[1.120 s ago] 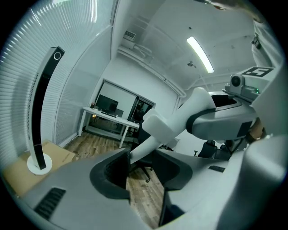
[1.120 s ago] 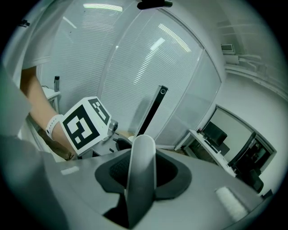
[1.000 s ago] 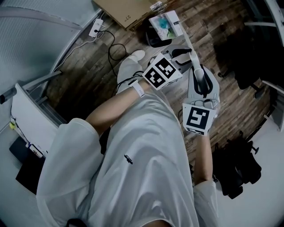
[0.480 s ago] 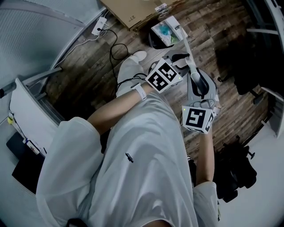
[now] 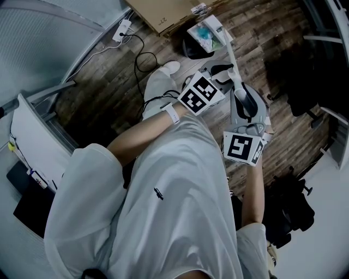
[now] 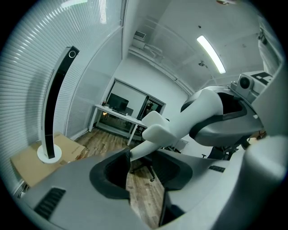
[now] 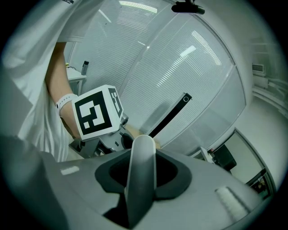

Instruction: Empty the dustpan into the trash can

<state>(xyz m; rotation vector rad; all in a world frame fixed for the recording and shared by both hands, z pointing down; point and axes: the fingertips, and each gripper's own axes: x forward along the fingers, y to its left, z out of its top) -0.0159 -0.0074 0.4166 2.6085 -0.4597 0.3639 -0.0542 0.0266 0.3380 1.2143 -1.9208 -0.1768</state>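
The left hand-held gripper (image 5: 222, 70) is held out ahead of the body on a bare forearm angled across from the near left, with a white band (image 5: 172, 113) worn at the wrist. Its jaws are set wide apart, floor is seen between them, and nothing is clamped. The right hand-held gripper (image 5: 246, 101) is stretched forward on the right side, just near of the left one, and its jaws are closed on the near end of the pale handle (image 5: 229, 54) of the white long-handled dustpan (image 5: 206, 31). The handle's shaft passes by one left jaw tip; contact cannot be judged. The pan is held at the far end over the black round trash can (image 5: 191, 50), with teal and white scraps seen in it. Below lies a dark wooden plank floor (image 5: 109, 92), where a brown cardboard sheet (image 5: 158, 11), a white power strip (image 5: 122, 30) and black office chairs (image 5: 305, 71) are seen. A black tower fan (image 6: 54, 99) and a white table (image 6: 114, 113) are seen beside a curved slatted wall (image 6: 27, 67).
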